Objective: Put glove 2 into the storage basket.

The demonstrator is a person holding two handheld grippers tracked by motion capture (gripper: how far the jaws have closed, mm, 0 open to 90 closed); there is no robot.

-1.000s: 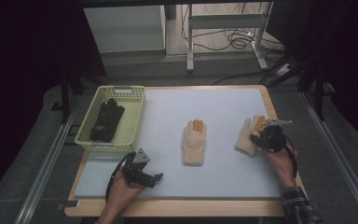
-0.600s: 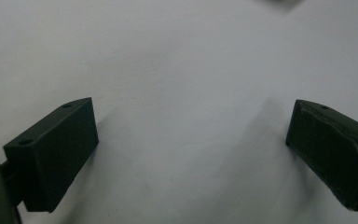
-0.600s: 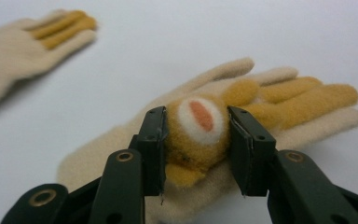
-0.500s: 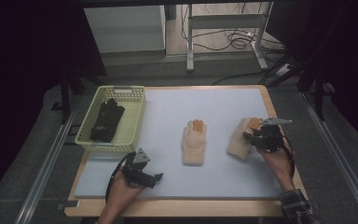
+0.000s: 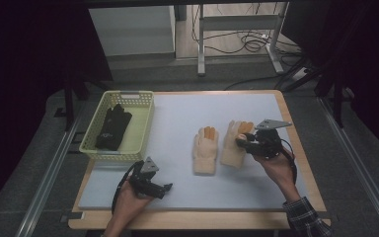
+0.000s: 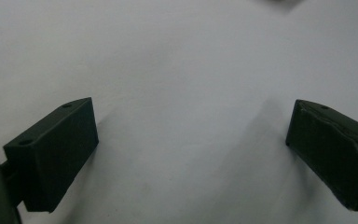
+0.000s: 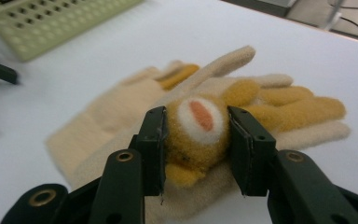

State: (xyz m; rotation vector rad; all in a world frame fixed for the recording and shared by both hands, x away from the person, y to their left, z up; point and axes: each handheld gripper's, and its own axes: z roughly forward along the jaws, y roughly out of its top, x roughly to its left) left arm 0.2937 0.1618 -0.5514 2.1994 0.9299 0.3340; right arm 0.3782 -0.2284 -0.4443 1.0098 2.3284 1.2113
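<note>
— Two cream gloves lie on the desk (image 5: 187,106) in the high view, right?
— Yes. One glove (image 5: 206,150) lies flat mid-desk; the held glove (image 5: 233,143) is just beside it on the right, with the right gripper (image 5: 246,143) over its fingertip end. Its fingers are too small there to make out.
— And the left gripper (image 5: 159,188)?
— Near the front edge, well apart from both gloves. A basket (image 5: 140,126) at the left holds a dark item (image 5: 113,128); I cannot tell what it is.
— The left gripper view?
— Its fingers (image 6: 56,156) stand spread wide over bare desk (image 6: 182,70), both cut off by the frame.
— The right gripper view?
— Its fingers (image 7: 154,149) pinch a bunched orange-and-white part of the held glove (image 7: 200,128). Its cuff is hidden below the gripper. The other glove (image 7: 121,107) lies blurred behind, touching it; the basket (image 7: 56,21) is cut off at the top.
</note>
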